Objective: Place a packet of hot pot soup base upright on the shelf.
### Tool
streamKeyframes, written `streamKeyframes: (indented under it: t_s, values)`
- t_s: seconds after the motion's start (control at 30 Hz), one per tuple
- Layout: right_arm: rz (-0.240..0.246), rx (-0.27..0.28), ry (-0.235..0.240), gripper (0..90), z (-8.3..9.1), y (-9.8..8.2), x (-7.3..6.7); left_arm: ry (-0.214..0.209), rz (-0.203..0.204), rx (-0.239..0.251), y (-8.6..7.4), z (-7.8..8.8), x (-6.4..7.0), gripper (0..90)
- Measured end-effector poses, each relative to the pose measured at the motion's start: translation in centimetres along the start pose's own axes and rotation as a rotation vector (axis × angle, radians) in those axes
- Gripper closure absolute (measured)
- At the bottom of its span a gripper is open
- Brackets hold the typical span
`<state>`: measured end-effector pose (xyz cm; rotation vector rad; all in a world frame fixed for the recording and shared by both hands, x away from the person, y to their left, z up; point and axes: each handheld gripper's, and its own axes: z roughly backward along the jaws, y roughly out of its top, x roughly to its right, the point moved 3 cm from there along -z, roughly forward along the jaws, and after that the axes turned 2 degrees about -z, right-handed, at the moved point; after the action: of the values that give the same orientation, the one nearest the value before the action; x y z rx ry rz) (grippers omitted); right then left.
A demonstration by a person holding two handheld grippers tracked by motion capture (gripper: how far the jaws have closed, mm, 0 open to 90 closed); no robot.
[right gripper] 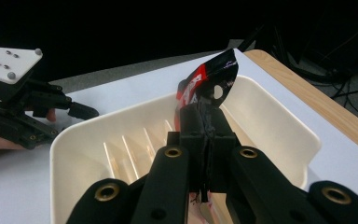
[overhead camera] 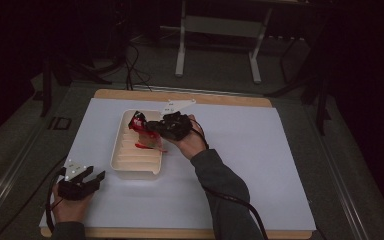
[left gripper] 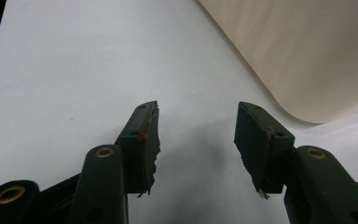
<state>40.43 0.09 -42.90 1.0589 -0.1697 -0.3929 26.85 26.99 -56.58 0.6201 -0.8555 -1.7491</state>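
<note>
1. Looking down from the high view, I see my right gripper (overhead camera: 150, 126) over the cream tray (overhead camera: 130, 167), which sits a little left of the middle of the white sheet (overhead camera: 260, 160) on the table (overhead camera: 220, 99).
2. Its jaws are pressed tight together on a red and black wrapper (overhead camera: 139, 120); in the right gripper view the wrapper (right gripper: 209, 79) sticks up past the jaw tips toward twelve o'clock, crumpled, with a small hole in it.
3. The wrapper hangs above the far half of the tray, at about eleven o'clock from my right hand (overhead camera: 190, 142). More red material (overhead camera: 147, 145) shows just under the gripper, inside the tray; I cannot tell whether it is part of the same wrapper.
4. The tray (right gripper: 279, 121) has raised ribs along its floor and rounded corners.
5. My left gripper (overhead camera: 94, 176) rests near the lower left corner of the sheet, at about seven o'clock from the tray and just beside its near corner without touching it.
6. In the left gripper view its jaws stand wide apart with nothing between them, only bare sheet (left gripper: 74, 70) below, and the tray's corner (left gripper: 317, 56) lies at about one o'clock.
</note>
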Motion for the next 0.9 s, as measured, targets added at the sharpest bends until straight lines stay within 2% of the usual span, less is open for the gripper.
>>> streamKeyframes:
  t_s: [0.9]
  values:
    - [-0.019,-0.002,0.025,88.6,-2.4,0.7,-0.9,-0.003,0.001,0.004,0.0,0.0,0.0,49.8]
